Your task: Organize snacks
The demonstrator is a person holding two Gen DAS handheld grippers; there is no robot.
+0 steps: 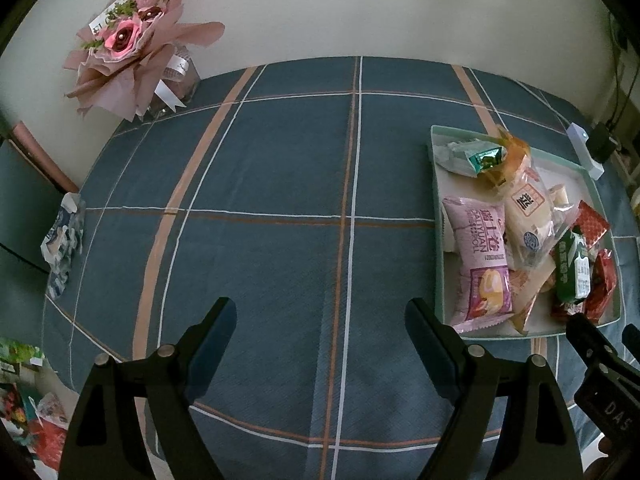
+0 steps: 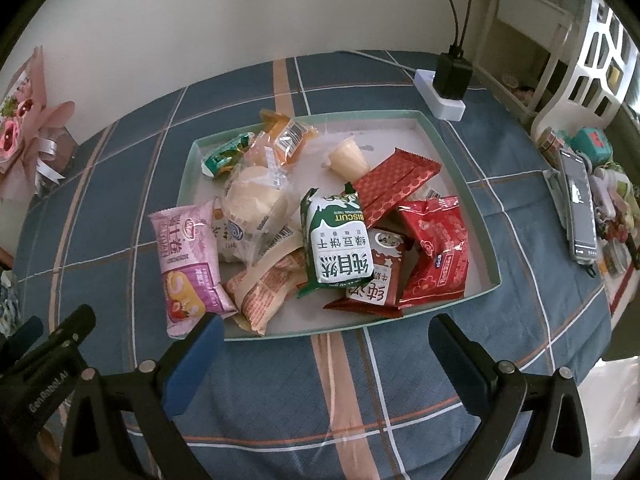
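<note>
My right gripper [image 2: 324,344] hangs low over the tablecloth [image 2: 400,380] with its jaws spread wide and nothing between them, just short of the near rim of the tray [image 2: 494,276]; my left gripper [image 1: 320,328] is likewise wide and empty, over bare cloth with the tray off to its right. The snacks sit heaped in that tray: a pink roll pack [image 2: 188,264] hangs over the near-left rim, half in and half out; beside it lie a tan wrapper [image 2: 264,292], a green biscuit pack [image 2: 340,244], two red packs [image 2: 436,248], a pale cake [image 2: 256,196] and a small jelly cup [image 2: 348,156] further back. I judge this fits either a gathering that is all but finished or a sorting of the heap about to go on; the frames do not settle which. If the pink pack is to be handled, its slack, crinkly film calls for a grip across the narrow middle, closing gently so it does not slide off the rim.
</note>
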